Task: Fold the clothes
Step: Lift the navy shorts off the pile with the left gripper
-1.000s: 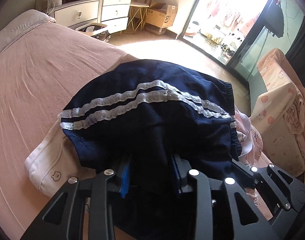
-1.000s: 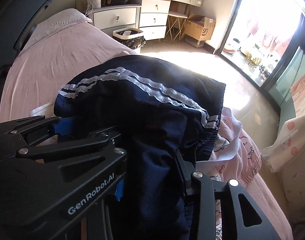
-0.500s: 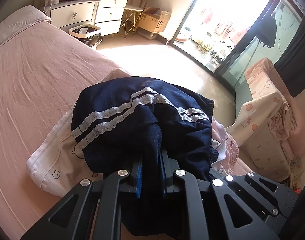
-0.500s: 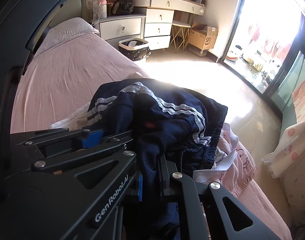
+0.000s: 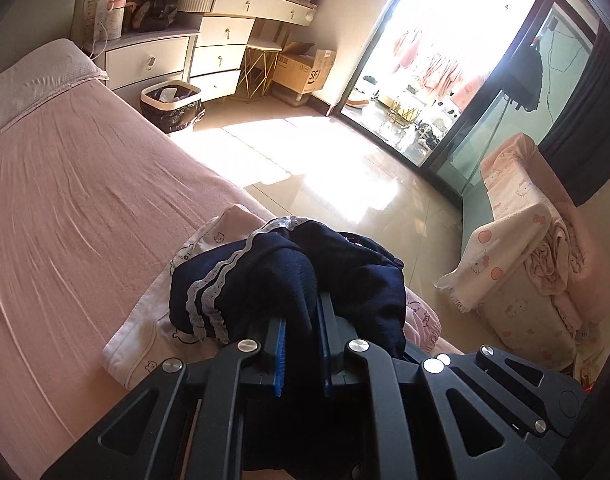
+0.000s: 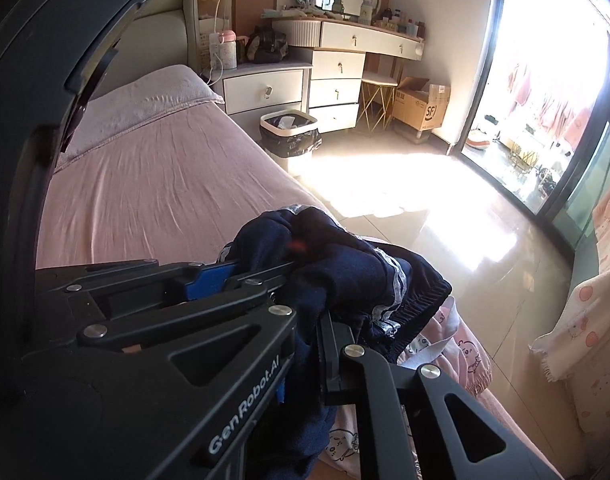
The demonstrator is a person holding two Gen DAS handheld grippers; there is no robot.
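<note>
A navy garment (image 5: 289, 276) with two white lace stripes hangs bunched between both grippers, lifted off the pink bed (image 5: 65, 216). My left gripper (image 5: 301, 320) is shut on a fold of its dark cloth, blue pads pressing both sides. In the right wrist view the same navy garment (image 6: 345, 276) drapes over my right gripper (image 6: 307, 320), which is shut on another fold of it. The left gripper's black frame (image 6: 165, 284) crosses just left of the right one. Under the garment lies a white bear-print cloth (image 5: 145, 340) and a pink printed cloth (image 6: 461, 356).
The bed's edge runs beside a sunlit tiled floor (image 5: 345, 184). A waste bin (image 5: 171, 104), a white dresser (image 5: 209, 56) and a cardboard box (image 5: 305, 68) stand at the back. A chair draped in pink printed blankets (image 5: 537, 280) stands at the right, by the glass doors.
Both grippers closed on the navy garment and rose with it. The garment went from lying spread flat to a bunched bundle, uncovering more of the white and pink cloths beneath.
</note>
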